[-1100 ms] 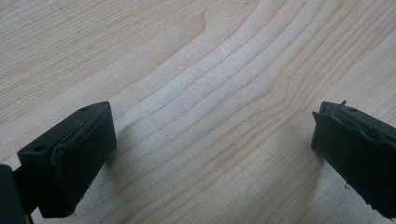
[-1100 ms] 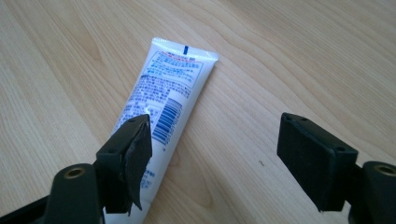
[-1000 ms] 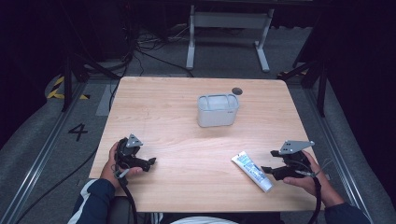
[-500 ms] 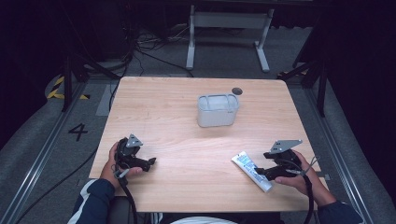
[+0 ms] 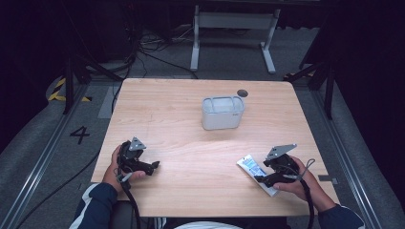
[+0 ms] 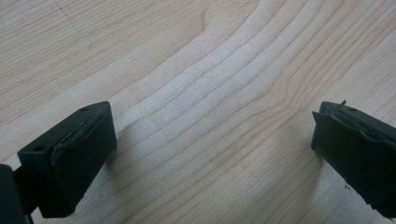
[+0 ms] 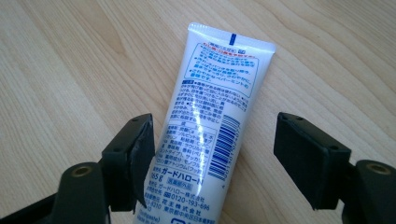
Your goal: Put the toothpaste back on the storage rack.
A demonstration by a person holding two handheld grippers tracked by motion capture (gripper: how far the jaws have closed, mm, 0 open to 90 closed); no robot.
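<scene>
Near the table's (image 5: 157, 102) front right corner, the toothpaste tube (image 7: 210, 116) lies flat between the right gripper's (image 7: 215, 161) unclenched, just-narrowing jaws, one pad far off. An off-centre squeeze might skid it away or dent it. The left gripper (image 6: 212, 154) gapes over bare wood.

On the table (image 5: 181, 114) in front of you, the tub (image 5: 222, 112) stands toward the far edge, a little right of the middle. The tube (image 5: 258, 173) lies flat near your right front corner, between the fingers (image 7: 133, 161) of your right gripper (image 5: 268, 178), which straddle it. Your left gripper (image 5: 143, 167) sits over bare table near the front left, well apart from both the tube and the tub.
</scene>
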